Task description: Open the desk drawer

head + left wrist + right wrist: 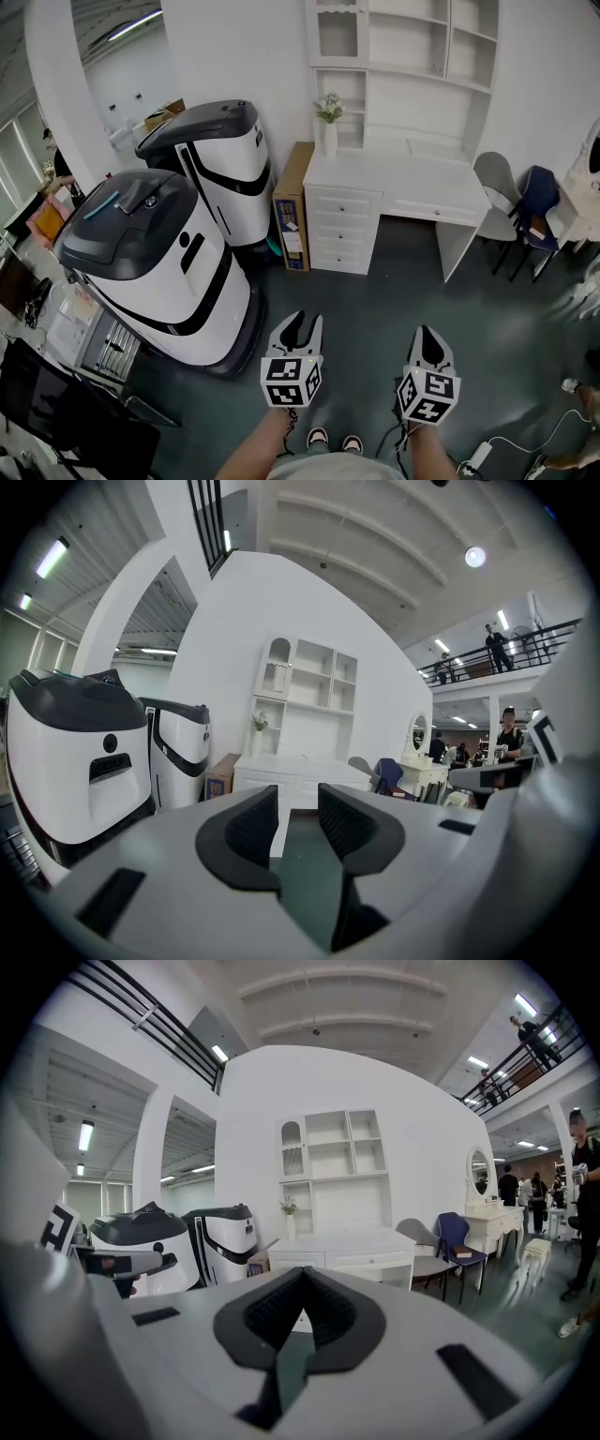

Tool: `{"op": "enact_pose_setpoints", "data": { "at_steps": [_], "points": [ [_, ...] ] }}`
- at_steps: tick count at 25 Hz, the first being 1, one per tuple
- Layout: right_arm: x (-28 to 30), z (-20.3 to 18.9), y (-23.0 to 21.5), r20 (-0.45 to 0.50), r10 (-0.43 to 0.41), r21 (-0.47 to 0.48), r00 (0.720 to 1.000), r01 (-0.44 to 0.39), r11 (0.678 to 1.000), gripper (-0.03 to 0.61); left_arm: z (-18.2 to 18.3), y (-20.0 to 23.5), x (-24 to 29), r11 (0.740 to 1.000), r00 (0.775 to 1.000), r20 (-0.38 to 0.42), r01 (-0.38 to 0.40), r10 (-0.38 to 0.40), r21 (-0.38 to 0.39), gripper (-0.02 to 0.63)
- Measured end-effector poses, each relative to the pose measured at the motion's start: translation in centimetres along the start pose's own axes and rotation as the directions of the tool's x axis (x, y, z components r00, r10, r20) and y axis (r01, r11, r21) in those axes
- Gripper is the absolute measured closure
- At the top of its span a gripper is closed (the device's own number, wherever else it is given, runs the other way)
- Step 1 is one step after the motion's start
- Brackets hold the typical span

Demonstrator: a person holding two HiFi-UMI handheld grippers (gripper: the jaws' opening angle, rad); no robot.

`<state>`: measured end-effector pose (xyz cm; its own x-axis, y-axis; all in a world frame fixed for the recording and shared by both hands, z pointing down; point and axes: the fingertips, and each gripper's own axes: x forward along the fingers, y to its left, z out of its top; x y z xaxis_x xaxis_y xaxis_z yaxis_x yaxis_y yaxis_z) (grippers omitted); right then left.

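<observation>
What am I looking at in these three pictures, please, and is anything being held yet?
There is no robot: a person holds a two-jaw gripper in each hand. The head view comes from a camera on the person's head, looking down at the left gripper and right gripper. The other two views come from cameras riding on each gripper, looking along its jaws. Ahead stands a white desk with its drawers closed and a vase on top; two large white machines stand beside it. The left jaws stand apart, the right ones are together; neither holds anything.

White left tool (302,322), apparently pink-tipped shoes (318,437)
</observation>
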<state>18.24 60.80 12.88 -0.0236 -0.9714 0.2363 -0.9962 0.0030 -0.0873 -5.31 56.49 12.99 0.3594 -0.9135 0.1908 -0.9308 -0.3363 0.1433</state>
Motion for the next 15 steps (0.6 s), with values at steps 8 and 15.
{"op": "enact_pose_setpoints", "data": {
  "at_steps": [8,15],
  "points": [
    [1.1,-0.4,1.8,-0.009,-0.059,0.005,0.998,0.059,0.998,0.572,-0.3,4.7,1.6,1.000,1.000,-0.030,0.002,-0.002,0.012,0.482],
    [3.0,-1.4,0.1,-0.053,-0.127,0.013,0.991,0.128,0.992,0.572,-0.4,6.8,4.7,1.000,0.999,-0.037,0.000,-0.001,-0.008,0.482]
  ]
}}
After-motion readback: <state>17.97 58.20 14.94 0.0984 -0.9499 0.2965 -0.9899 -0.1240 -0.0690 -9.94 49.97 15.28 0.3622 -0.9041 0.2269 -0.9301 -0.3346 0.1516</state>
